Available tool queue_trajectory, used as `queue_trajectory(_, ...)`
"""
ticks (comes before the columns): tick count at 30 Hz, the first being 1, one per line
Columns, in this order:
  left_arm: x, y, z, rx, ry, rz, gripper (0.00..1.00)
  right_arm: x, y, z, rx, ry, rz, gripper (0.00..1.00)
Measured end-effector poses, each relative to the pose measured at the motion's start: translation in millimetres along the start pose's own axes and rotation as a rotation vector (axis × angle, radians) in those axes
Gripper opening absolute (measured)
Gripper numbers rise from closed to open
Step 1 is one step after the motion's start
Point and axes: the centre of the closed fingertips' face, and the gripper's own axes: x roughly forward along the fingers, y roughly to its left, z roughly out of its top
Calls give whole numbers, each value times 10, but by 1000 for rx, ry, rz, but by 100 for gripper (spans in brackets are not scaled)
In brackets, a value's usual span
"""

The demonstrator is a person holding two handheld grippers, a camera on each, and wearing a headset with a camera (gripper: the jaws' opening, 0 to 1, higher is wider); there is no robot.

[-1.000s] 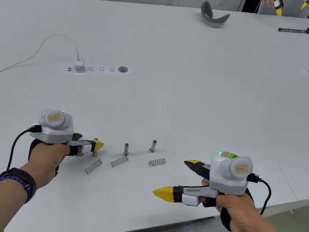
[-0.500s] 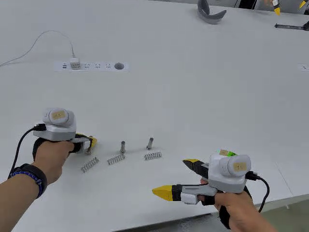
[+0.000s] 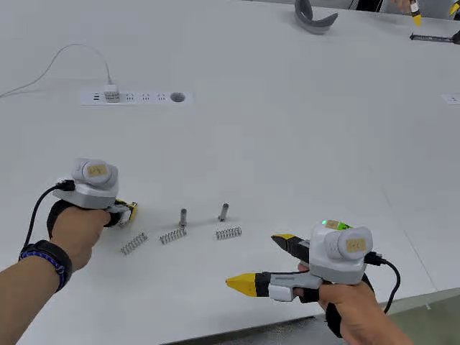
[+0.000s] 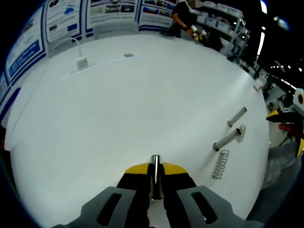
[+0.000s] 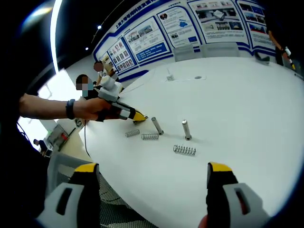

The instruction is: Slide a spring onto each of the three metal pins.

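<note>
The right gripper (image 3: 262, 261) is nearest the person. It hangs low over the white table (image 3: 302, 144). Its two yellow-tipped jaws are spread wide apart with nothing between them.

Just past it, three springs (image 3: 228, 232) lie flat on the table in a row. Each one is a short, thin, silvery coil.

Just behind the springs, two pins (image 3: 223, 211) stand up on the table. They are small grey metal sticks.

The left gripper (image 3: 129, 210) is at the left end of the row. Its jaws are squeezed tight on the third pin (image 4: 155, 173). This pin is a thin, shiny rod that pokes out between the yellow tips.

None of the springs is on a pin yet.

Farther back lies a white power strip (image 3: 136, 98) with a cable (image 3: 57, 61). A grey curved thing (image 3: 314, 18) sits near the far edge.
</note>
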Motion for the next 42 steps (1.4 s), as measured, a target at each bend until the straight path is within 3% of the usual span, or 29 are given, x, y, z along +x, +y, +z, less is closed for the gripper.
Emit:
queue_trajectory(9,9,16,62,42,7,29,13,17,22,-23,2,7,6,95)
queue_trajectory(12,21,34,88,128,23,61,13,19,24,-21,4,7,8,95)
queue_trajectory(14,23,37,94,217,31,84,11,14,15,-14,6,5,7,95)
queue_trajectory(18,27,8,74,282,38,107,10,-1,-7,-1,12,0,3,95)
queue_trajectory(27,3,34,30,244,46,114,8,-17,-19,20,19,-6,-2,95)
queue_trajectory(36,-218,31,120,178,-36,98,7,-21,-21,24,32,-14,-2,95)
queue_trajectory(42,-405,78,117,77,-95,93,7,-21,-8,18,37,-19,-1,94)
